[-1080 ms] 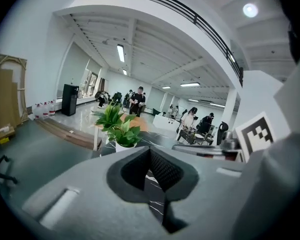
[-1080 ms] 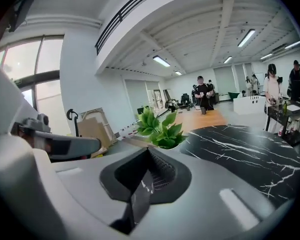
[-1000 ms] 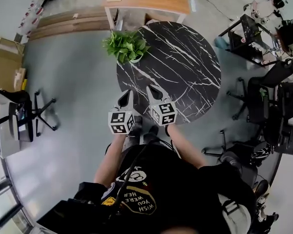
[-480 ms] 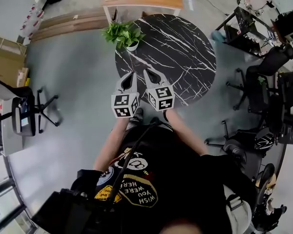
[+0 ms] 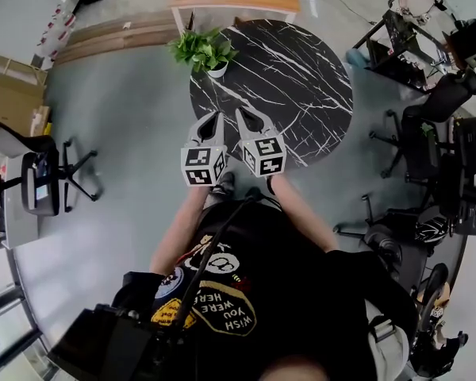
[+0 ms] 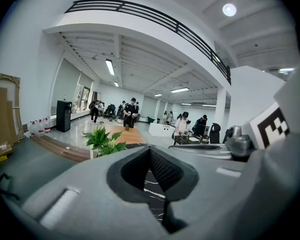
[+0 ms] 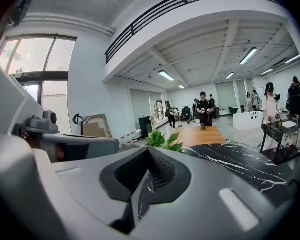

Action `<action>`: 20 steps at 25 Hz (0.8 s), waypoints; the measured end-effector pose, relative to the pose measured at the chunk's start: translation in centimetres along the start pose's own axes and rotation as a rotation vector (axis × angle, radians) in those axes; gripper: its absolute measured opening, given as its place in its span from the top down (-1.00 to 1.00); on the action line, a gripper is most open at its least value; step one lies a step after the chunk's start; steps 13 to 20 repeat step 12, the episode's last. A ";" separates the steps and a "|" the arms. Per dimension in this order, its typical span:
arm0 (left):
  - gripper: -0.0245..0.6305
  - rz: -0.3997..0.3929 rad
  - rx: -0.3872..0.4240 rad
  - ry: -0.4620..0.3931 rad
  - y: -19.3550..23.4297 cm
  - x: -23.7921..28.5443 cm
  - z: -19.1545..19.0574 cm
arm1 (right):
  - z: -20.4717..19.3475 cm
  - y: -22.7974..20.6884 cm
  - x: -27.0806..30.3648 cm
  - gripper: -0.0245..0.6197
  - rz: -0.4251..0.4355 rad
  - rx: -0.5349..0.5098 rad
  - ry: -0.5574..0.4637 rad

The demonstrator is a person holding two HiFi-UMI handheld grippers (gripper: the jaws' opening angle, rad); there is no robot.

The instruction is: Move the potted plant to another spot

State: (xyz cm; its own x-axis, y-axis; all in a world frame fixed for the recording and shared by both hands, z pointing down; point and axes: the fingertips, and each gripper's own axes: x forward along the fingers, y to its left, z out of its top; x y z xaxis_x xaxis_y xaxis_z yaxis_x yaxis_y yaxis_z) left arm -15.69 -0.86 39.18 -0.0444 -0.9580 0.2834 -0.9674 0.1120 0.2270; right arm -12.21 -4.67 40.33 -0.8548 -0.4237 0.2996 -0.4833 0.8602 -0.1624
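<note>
The potted plant (image 5: 204,51) stands at the far left rim of the round black marble counter (image 5: 301,94). The left gripper (image 5: 215,117) and right gripper (image 5: 244,115) hover side by side over the counter's near edge, well apart from the plant. Both pairs of jaws are closed and empty.

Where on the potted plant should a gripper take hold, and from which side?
Probably the white pot, not the leaves, which spread wide above it. Come in low from the person's side, across the table, under the foliage. The left gripper and right gripper are shut and would need opening first.
</note>
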 end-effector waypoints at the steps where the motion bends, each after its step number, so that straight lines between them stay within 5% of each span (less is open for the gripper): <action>1: 0.92 -0.001 0.002 0.000 -0.2 -0.1 0.0 | -0.1 0.1 -0.1 0.92 0.003 -0.001 0.000; 20: 0.92 -0.015 -0.011 -0.002 -0.8 -0.1 0.1 | 0.1 0.2 -0.5 0.92 0.010 -0.002 0.009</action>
